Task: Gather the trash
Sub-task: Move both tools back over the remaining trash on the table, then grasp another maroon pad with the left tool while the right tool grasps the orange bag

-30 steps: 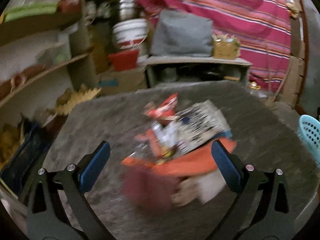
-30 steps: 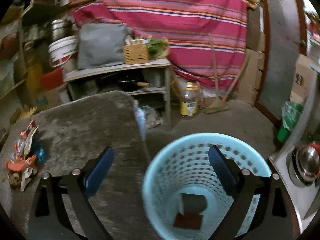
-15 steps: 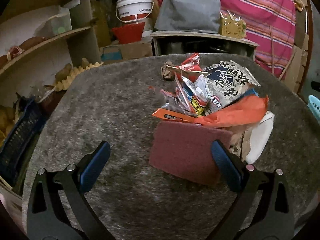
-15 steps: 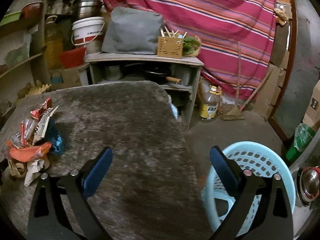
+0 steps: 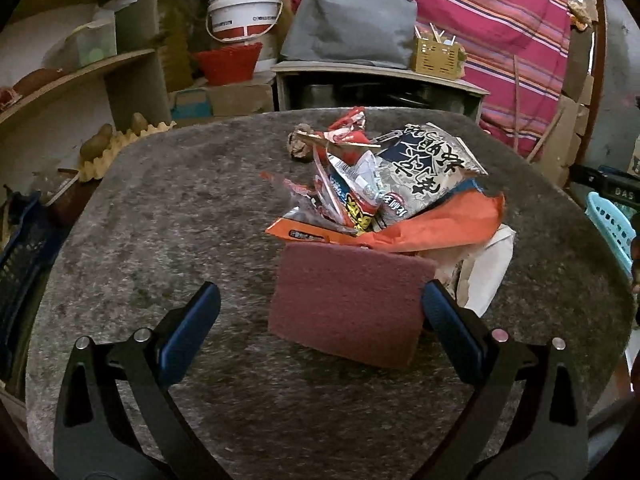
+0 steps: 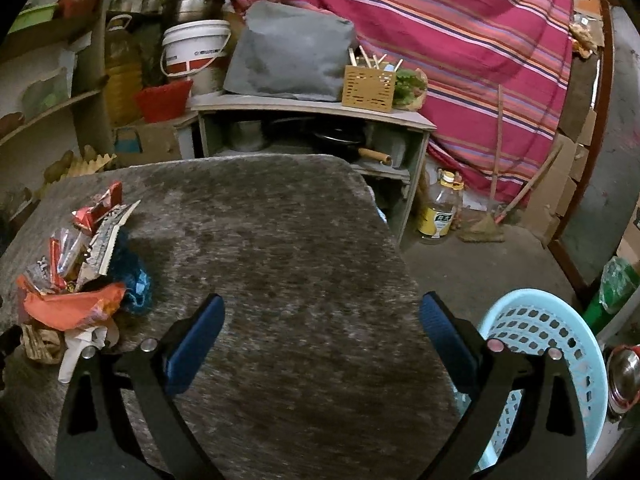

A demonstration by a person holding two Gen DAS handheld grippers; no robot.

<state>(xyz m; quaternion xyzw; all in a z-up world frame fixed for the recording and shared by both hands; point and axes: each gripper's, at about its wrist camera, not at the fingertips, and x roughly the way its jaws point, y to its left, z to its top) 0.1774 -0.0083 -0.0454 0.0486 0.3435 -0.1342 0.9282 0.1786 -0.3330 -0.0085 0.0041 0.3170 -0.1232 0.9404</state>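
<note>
A heap of snack wrappers (image 5: 384, 184) lies on the grey table (image 5: 180, 208), with a maroon scouring pad (image 5: 348, 300) at its near edge and white paper (image 5: 488, 268) to the right. My left gripper (image 5: 320, 320) is open, low over the table, with the pad between its fingers, nearer the right finger (image 5: 448, 328). My right gripper (image 6: 320, 332) is open and empty over the bare table (image 6: 280, 240); the wrapper heap (image 6: 80, 276) lies to its left. A light blue basket (image 6: 560, 360) stands on the floor to its right.
A low shelf (image 6: 312, 108) with a grey bag and a wooden box stands behind the table. A white bucket (image 5: 244, 12) and a red basin are at the back left. An oil bottle (image 6: 440, 212) and a broom stand on the floor. The basket's edge shows in the left wrist view (image 5: 612, 224).
The left gripper has come closer to the trash heap and steadied over the pad. The right gripper has swung left from above the basket to above the table.
</note>
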